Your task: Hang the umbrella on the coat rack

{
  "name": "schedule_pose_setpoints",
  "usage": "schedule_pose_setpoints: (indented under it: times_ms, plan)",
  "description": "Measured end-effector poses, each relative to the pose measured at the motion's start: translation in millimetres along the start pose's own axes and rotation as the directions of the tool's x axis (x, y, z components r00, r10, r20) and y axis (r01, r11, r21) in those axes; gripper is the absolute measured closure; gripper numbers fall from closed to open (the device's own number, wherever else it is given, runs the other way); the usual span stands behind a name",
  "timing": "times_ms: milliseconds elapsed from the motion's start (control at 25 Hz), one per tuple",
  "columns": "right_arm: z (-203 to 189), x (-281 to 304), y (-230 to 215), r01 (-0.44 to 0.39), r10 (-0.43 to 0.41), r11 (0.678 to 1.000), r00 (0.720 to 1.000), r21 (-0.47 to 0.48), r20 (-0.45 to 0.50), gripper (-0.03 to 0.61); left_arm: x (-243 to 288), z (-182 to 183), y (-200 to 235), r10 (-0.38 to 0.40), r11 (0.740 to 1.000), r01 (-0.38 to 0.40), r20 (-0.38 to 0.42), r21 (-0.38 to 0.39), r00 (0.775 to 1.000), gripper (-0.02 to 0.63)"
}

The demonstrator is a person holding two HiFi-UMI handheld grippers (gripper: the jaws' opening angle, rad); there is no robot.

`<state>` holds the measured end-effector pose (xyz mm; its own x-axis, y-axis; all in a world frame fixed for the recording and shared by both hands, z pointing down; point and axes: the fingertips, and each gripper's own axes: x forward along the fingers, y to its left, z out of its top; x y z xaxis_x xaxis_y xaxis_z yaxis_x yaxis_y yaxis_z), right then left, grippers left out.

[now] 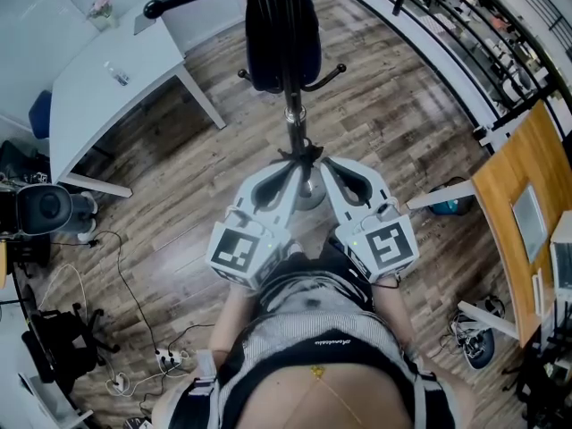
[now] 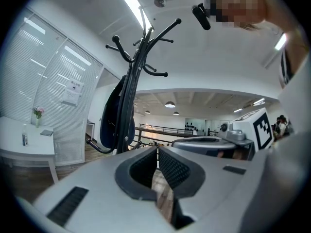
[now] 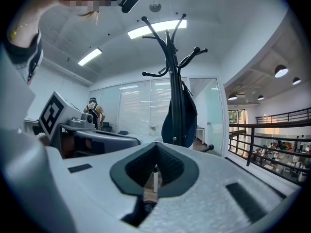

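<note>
The dark blue folded umbrella (image 1: pixel 281 34) hangs on the black coat rack (image 1: pixel 293 105), its curved handle sticking out to the left. In the left gripper view the umbrella (image 2: pixel 116 115) lies against the rack's pole (image 2: pixel 141 57); in the right gripper view the umbrella (image 3: pixel 180 118) hangs below the rack's hooks (image 3: pixel 170 47). My left gripper (image 1: pixel 288 164) and right gripper (image 1: pixel 329 164) sit side by side close to the person's body, near the rack's foot and apart from the umbrella. The jaws of the left gripper (image 2: pixel 158 152) and of the right gripper (image 3: pixel 155 152) are shut with nothing between them.
A white table (image 1: pixel 107 79) stands at the back left. A wooden desk (image 1: pixel 527 177) and a black railing (image 1: pixel 447 52) run along the right. Cables and a power strip (image 1: pixel 165 360) lie on the wooden floor at the left, shoes (image 1: pixel 478 342) at the right.
</note>
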<state>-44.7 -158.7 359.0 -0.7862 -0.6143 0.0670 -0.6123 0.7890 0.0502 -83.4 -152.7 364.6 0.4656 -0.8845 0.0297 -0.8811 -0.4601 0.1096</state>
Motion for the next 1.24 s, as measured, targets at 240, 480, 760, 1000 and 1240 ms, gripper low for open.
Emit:
schedule_pose_setpoints:
  times_ms: [240,480,760,1000,1240]
  plan:
    - [-0.2,-1.2,2.6,-0.007,0.007,1.000,1.000,-0.002,-0.013,0.577,-0.4,0.3,-0.9,-0.003,1.000,0.003,0.005,-0.004,1.000,0.601]
    - [-1.5,-1.2,0.5,-0.005,0.005,1.000,1.000,-0.008,-0.017,0.578,3.0,-0.9,-3.5,-0.014,1.000,0.014,-0.015,-0.013,1.000,0.601]
    - [-2.6,-2.2,-0.8,-0.003,0.003,1.000,1.000,-0.011,-0.021,0.577,4.9,-4.7,-3.1,-0.008,1.000,0.008,-0.006,-0.003,1.000,0.601]
    - [-3.9,0.6,-1.9,0.003,-0.003,1.000,1.000,-0.012,-0.031,0.578,4.9,-6.0,-0.9,-0.011,1.000,0.011,-0.013,-0.005,1.000,0.600]
    - [-4.5,2.2,-3.7,0.001,-0.001,1.000,0.999,-0.020,-0.036,0.577,6.0,-6.4,1.0,-0.002,1.000,0.002,-0.012,-0.006,1.000,0.601]
